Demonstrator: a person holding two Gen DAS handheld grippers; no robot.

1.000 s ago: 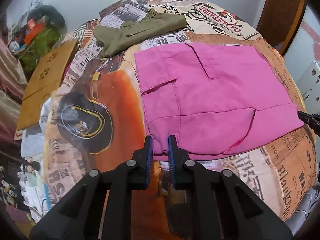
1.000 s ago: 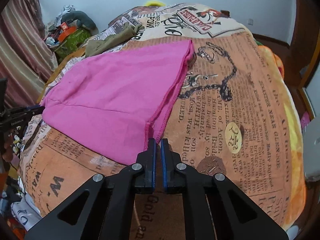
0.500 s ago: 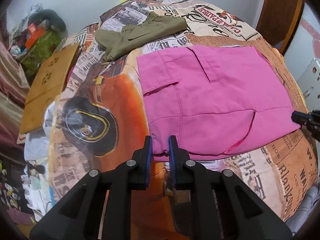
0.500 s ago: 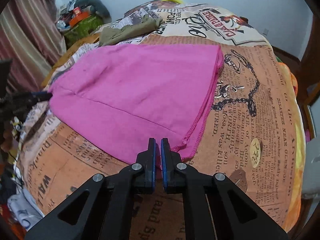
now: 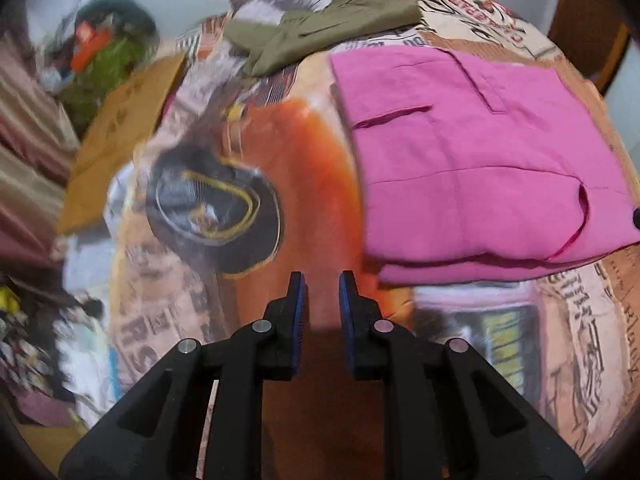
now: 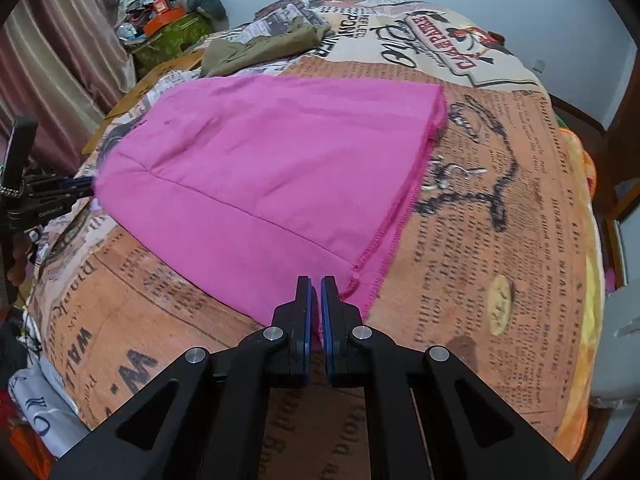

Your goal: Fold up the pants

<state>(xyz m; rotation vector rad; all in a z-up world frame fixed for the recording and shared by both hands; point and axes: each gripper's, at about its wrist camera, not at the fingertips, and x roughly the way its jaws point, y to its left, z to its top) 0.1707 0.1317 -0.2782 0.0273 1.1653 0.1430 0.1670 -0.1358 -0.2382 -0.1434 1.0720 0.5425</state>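
Note:
The pink pants (image 5: 460, 160) lie folded flat on the printed bed cover (image 5: 280, 168), pocket and waistband side up. My left gripper (image 5: 322, 292) hovers over bare cover just left of the pants' near corner, jaws a little apart with nothing between them. In the right wrist view the pants (image 6: 260, 168) spread away from my right gripper (image 6: 316, 292), which is shut on the near hem corner, pink cloth showing between its pads. The left gripper (image 6: 76, 190) shows there at the pants' far left edge.
An olive garment (image 5: 320, 24) lies folded behind the pants. A brown cardboard sheet (image 5: 116, 136) and a green bag with clutter (image 6: 172, 28) sit by the striped curtain (image 6: 60, 60) on the left. A wooden chair frame (image 6: 616, 152) stands at the right.
My left gripper came off the pants' near folded edge and slid left over bare cover. The right gripper stayed shut on the hem while its view rolled slightly.

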